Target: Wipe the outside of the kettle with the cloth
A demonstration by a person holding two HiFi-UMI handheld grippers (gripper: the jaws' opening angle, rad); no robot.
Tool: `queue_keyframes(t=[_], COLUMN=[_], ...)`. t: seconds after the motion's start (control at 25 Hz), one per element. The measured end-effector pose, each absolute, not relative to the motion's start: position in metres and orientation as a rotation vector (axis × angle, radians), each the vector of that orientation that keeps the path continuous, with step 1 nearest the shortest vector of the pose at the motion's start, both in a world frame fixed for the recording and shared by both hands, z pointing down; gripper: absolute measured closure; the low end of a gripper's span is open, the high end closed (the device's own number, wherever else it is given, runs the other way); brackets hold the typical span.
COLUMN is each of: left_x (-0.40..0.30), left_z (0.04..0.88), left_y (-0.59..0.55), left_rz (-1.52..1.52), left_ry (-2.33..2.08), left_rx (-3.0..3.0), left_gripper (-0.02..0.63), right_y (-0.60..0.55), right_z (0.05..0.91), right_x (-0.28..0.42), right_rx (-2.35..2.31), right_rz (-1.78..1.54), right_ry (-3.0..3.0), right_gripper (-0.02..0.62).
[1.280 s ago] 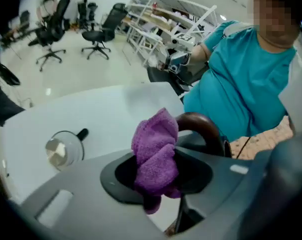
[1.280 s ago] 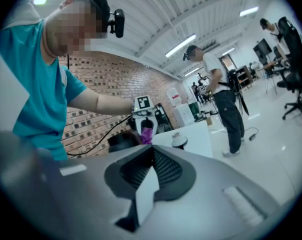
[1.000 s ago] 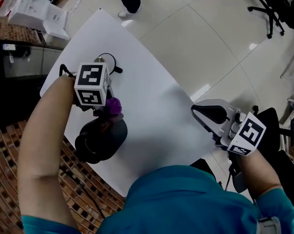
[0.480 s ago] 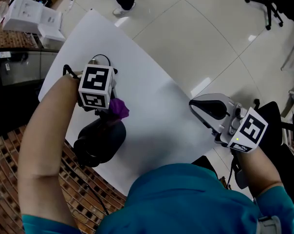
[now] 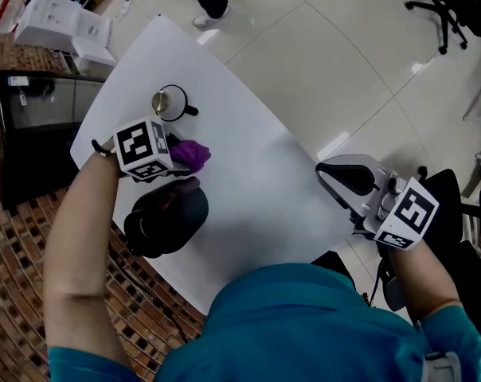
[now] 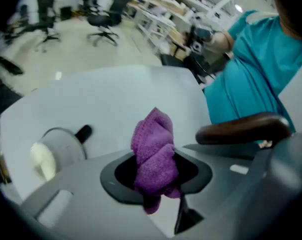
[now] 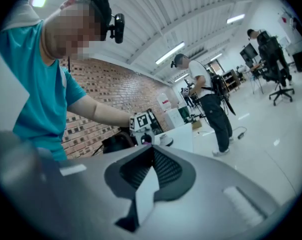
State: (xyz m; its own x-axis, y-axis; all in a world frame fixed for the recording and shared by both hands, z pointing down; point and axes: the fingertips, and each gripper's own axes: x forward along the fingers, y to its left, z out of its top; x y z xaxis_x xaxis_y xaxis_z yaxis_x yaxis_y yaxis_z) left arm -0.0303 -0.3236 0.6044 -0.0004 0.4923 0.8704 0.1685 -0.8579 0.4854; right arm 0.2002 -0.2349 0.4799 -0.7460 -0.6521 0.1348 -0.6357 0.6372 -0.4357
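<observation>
The black kettle [image 5: 165, 221] stands without its lid near the table's left edge. Its dark handle [image 6: 243, 129] shows at the right of the left gripper view. My left gripper [image 5: 179, 157] is shut on a bunched purple cloth [image 5: 193, 156], just past the kettle's far rim. In the left gripper view the cloth [image 6: 153, 151] sticks out beyond the left gripper [image 6: 156, 179]. My right gripper [image 5: 330, 177] hovers off the table's right edge, far from the kettle. In its own view the right gripper [image 7: 150, 170] is shut and holds nothing.
The kettle's lid [image 5: 170, 102] with a black knob lies on the white table [image 5: 256, 189] beyond the cloth; it also shows as the lid [image 6: 58, 149]. A glass cabinet [image 5: 33, 126] and brick wall are at left. A person [image 7: 211, 104] and office chairs [image 5: 443, 10] stand on the floor.
The left gripper has moved with the cloth off the kettle's top, away toward the lid side. The right gripper has barely moved.
</observation>
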Motion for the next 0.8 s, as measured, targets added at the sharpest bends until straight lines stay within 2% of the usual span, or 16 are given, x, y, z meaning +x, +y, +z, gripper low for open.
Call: queue_keyframes(t=[0.12, 0.24, 0.4, 0.52, 0.64, 0.8], left_x=[-0.037, -0.075, -0.112, -0.109, -0.096, -0.073], left_z=[0.549, 0.478, 0.380, 0.359, 0.379, 0.415], left_y=[-0.359, -0.383, -0.349, -0.288, -0.236, -0.199], left_rz=[1.750, 1.581, 1.137, 0.754, 0.430, 0.148], left_ry=[0.183, -0.335, -0.836, -0.946, -0.924, -0.851], left_rx=[2.281, 2.420, 2.448, 2.376, 2.249, 2.103], left_gripper=[0.451, 0.451, 0.451, 0.451, 0.450, 0.449], right_y=[-0.230, -0.229, -0.235, -0.236, -0.231, -0.228], right_z=[0.473, 0.463, 0.448, 0.437, 0.433, 0.432], right_x=[0.199, 0.191, 0.177, 0.166, 0.152, 0.135], right_rx=[-1.066, -1.002, -0.895, -0.844, -0.846, -0.881], right_rz=[-0.727, -0.717, -0.688, -0.654, -0.638, -0.610], right_ry=[2.832, 2.867, 2.924, 2.975, 3.000, 3.017], right_gripper=[0.592, 0.592, 0.592, 0.592, 0.592, 0.592])
